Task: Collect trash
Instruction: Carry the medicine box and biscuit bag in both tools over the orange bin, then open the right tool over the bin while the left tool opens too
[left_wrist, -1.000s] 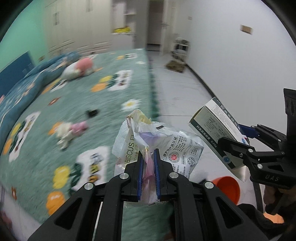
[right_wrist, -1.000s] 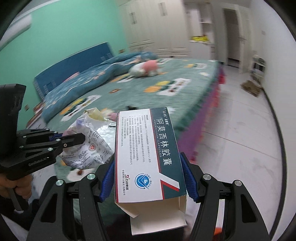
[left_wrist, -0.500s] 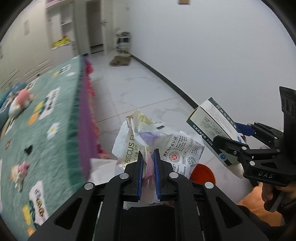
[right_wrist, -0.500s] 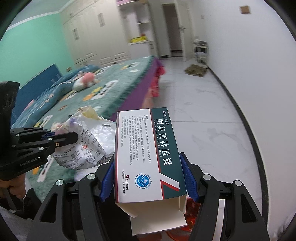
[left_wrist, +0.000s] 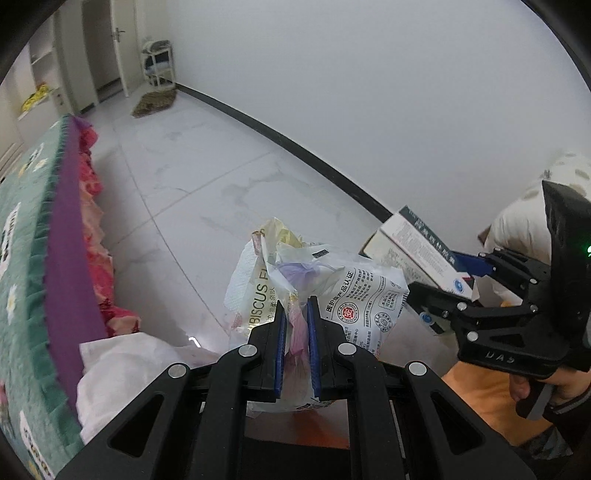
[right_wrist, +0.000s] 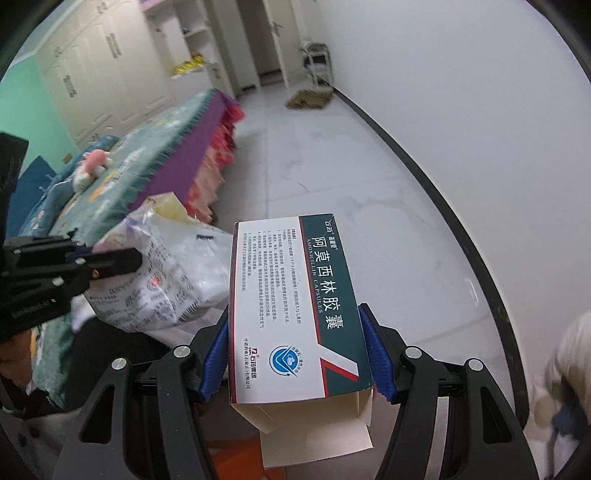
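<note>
My left gripper (left_wrist: 295, 314) is shut on a bunch of crumpled plastic wrappers (left_wrist: 332, 291), white and yellowish with printed text, held in the air above the floor. The wrappers also show in the right wrist view (right_wrist: 173, 266), with the left gripper (right_wrist: 125, 262) beside them. My right gripper (right_wrist: 295, 347) is shut on a white and green medicine box (right_wrist: 291, 306) whose bottom flap hangs open. The box also shows in the left wrist view (left_wrist: 417, 247), just right of the wrappers, held by the right gripper (left_wrist: 443, 291). An orange bin (left_wrist: 317, 424) shows below the wrappers, mostly hidden.
A bed with a green flowered cover and purple skirt (left_wrist: 62, 258) (right_wrist: 177, 151) stands to the left. White tiled floor (left_wrist: 207, 192) runs along a white wall (left_wrist: 369, 92) with a dark skirting. A white cloth (left_wrist: 122, 365) lies near the bed's corner. A doormat (right_wrist: 310, 99) lies far back.
Both grippers have swung right, away from the bed, toward the floor and wall, keeping hold of the wrappers and the box. The view now looks down more at the floor.
</note>
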